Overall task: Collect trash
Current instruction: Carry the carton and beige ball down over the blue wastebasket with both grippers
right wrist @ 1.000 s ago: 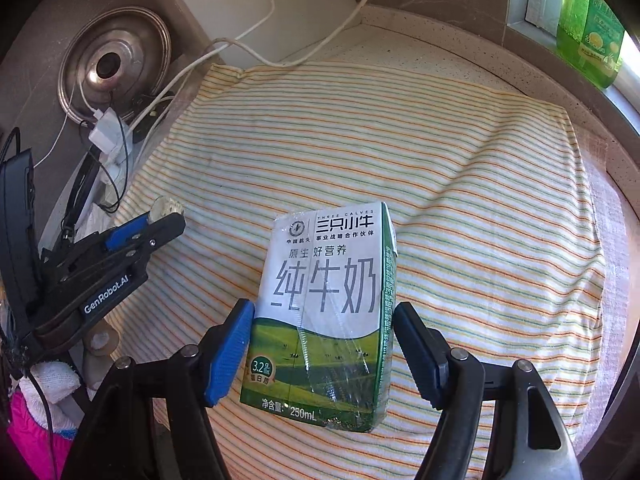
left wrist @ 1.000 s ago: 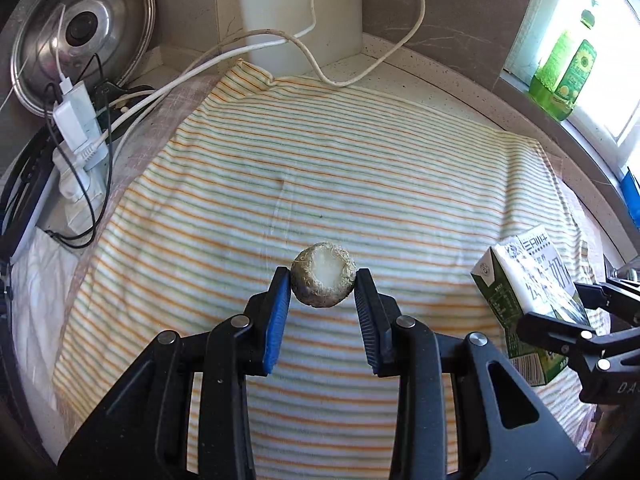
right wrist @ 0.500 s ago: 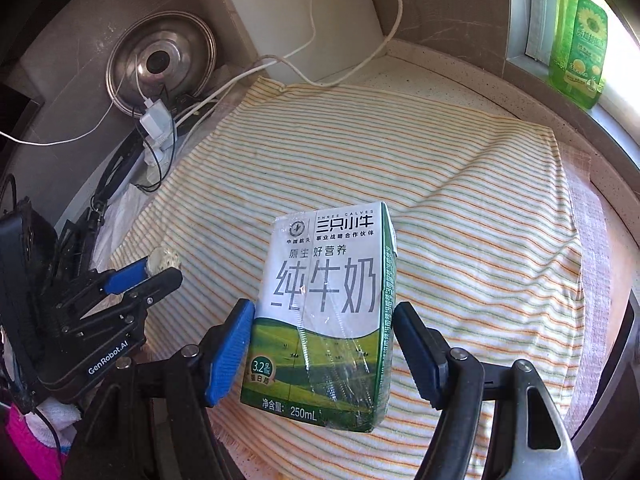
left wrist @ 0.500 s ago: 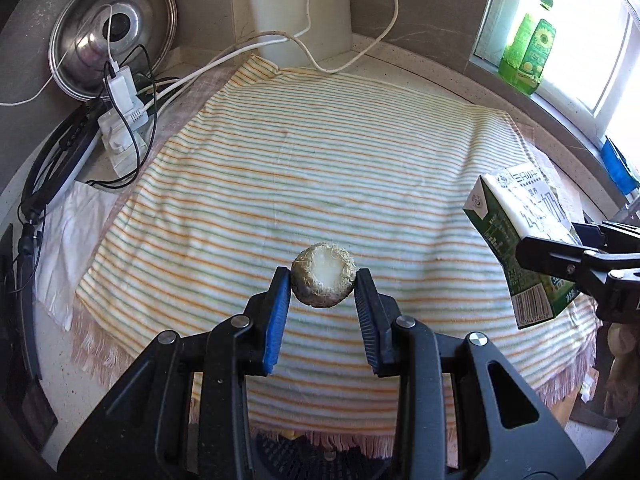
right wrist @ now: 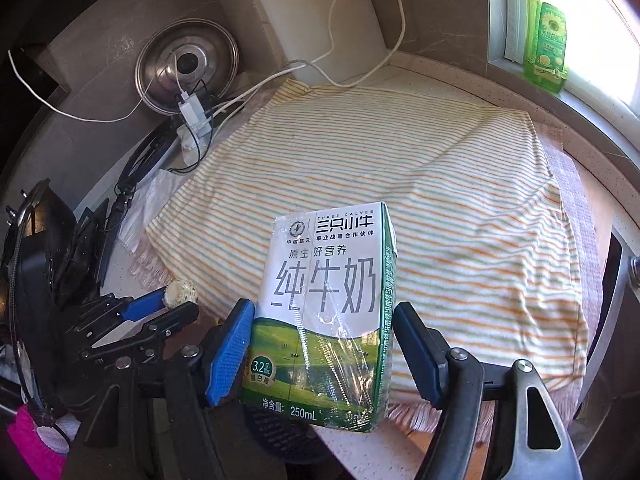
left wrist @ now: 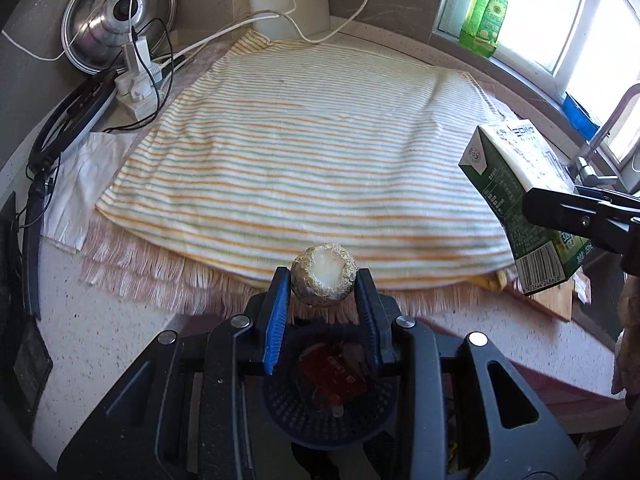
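Note:
My left gripper [left wrist: 323, 286] is shut on a round, fibrous, pale-topped food scrap [left wrist: 324, 278], held past the counter's front edge above a dark mesh bin [left wrist: 328, 404] with red trash inside. My right gripper [right wrist: 324, 344] is shut on a green and white 250 mL milk carton [right wrist: 326, 312], held upright over the counter's front edge. The carton also shows at the right of the left wrist view [left wrist: 516, 184]. The left gripper and the scrap [right wrist: 181, 292] show at the left of the right wrist view.
A striped cloth [left wrist: 304, 152] covers the counter. At back left are a steel lid [left wrist: 116, 16], a power strip with cables [left wrist: 138, 80] and a white paper [left wrist: 80, 184]. A green bottle [left wrist: 484, 20] stands on the windowsill. A tap [left wrist: 600, 148] is at right.
Both grippers have drawn back from over the cloth to the counter's front edge, still holding the scrap and the carton. The bin has come into view below the left gripper.

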